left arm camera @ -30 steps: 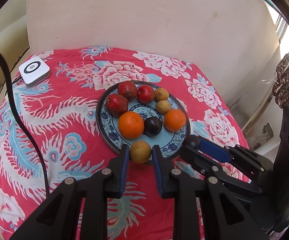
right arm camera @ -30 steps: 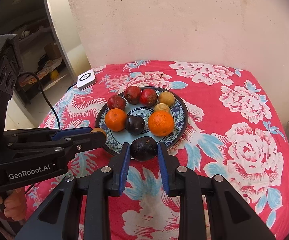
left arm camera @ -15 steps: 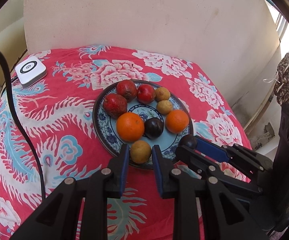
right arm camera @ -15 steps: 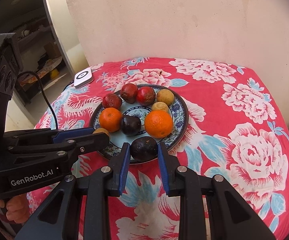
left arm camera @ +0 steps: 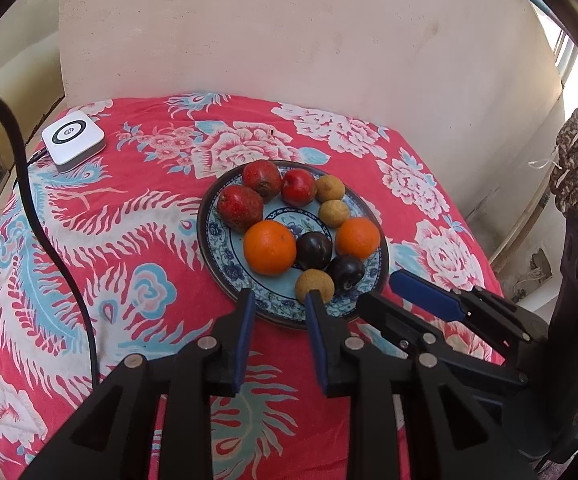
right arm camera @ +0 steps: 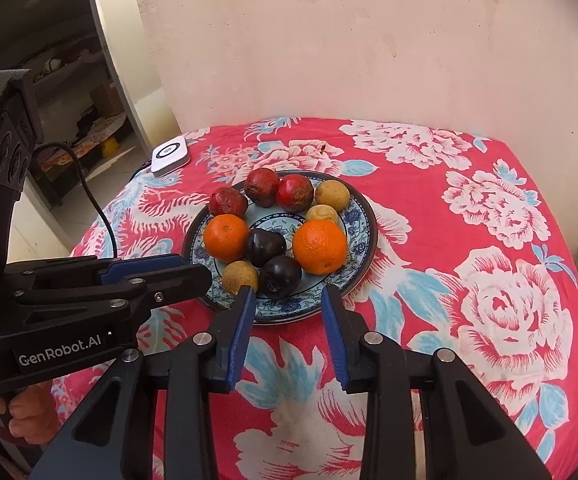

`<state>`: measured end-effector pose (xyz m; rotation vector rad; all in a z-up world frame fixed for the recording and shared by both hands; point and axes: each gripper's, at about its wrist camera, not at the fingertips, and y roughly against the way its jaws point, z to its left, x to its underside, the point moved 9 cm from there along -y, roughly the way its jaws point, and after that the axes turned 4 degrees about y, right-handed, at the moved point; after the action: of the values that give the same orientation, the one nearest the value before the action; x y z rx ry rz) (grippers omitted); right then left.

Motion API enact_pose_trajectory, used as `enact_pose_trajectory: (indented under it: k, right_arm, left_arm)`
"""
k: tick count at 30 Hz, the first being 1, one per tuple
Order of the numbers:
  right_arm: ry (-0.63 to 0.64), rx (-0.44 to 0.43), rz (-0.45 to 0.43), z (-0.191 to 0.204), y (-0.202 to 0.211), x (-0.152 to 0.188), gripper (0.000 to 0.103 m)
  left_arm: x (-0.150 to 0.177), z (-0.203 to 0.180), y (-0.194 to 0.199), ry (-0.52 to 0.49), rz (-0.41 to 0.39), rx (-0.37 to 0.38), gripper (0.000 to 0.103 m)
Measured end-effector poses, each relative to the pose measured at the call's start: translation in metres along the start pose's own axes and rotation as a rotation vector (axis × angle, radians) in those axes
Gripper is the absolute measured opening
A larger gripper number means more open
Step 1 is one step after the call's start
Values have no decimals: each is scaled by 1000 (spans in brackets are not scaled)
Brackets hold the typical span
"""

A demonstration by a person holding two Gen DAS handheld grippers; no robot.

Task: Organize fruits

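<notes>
A blue patterned plate on the red floral cloth holds three red fruits, two oranges, two dark plums and three tan fruits. A tan fruit and a dark plum lie at the plate's near rim. My left gripper is open and empty, just before the near rim, left of the tan fruit. My right gripper is open and empty, just behind the dark plum.
A white square device with a cable lies at the cloth's far left corner. A black cable runs along the left side. A plastered wall stands behind the table. The cloth drops off at the right edge.
Both grippers let go and drew back. The tan fruit left the left gripper and the dark plum left the right one; both now lie on the plate's near rim.
</notes>
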<state>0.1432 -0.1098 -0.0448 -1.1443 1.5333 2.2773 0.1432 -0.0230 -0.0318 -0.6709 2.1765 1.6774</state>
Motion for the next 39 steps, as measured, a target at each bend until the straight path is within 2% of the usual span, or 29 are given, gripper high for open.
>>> enact_pose_trajectory:
  k: [7,15,16,18,21,26,32,39]
  right_arm:
    - [1,13,-14,2,13,2,40]
    - [2,49,-20,2,26,12,46]
    - [3,53,-20,1,26,13,47]
    - [10,70,-19,-1,28,16,56]
    - [26,99,-17,-4,29,20,60]
    - [37,143,2,-15,25,27,67]
    - [9,152,36,-26,14,32,74]
    - [-11,177,89,-33,4,37,75]
  left_arm:
    - [10,5,11,5,-9,-38,31]
    - [26,15,17,6,-40,-134,47]
    - [28,16,17,6,-43,-149,49]
    - [31,17,15,6,-47,-166,55]
    - [36,16,11,6,-48,-186,62]
    - [40,14,2,-11,-49,-229,63]
    - [41,17,-7,-17,-58,-272,69]
    - [40,16,-11,-38,-84,-290,78]
